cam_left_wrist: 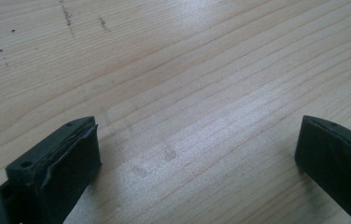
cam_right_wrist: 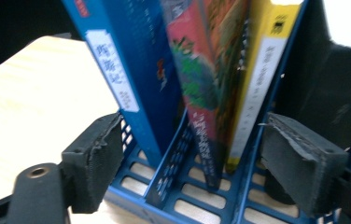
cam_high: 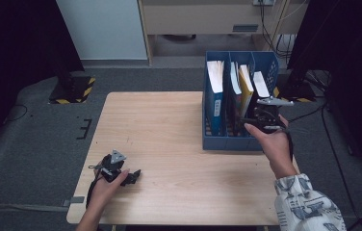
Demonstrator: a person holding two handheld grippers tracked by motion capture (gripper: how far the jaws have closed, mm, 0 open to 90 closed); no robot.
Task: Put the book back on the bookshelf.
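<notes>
Overhead, my right gripper (cam_high: 267,117) hovers at the blue file rack (cam_high: 217,142), facing the upright books (cam_high: 243,91). Meanwhile, my left gripper (cam_left_wrist: 197,154) idles on the table (cam_left_wrist: 187,70), jaws spread. Up close, my right jaws gape around the red book (cam_right_wrist: 206,93), likely lining up a grab.

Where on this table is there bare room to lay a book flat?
The table is bare left of the blue rack, from its far edge down to the left gripper. Crowded: the right side, with the rack and the right gripper.
</notes>
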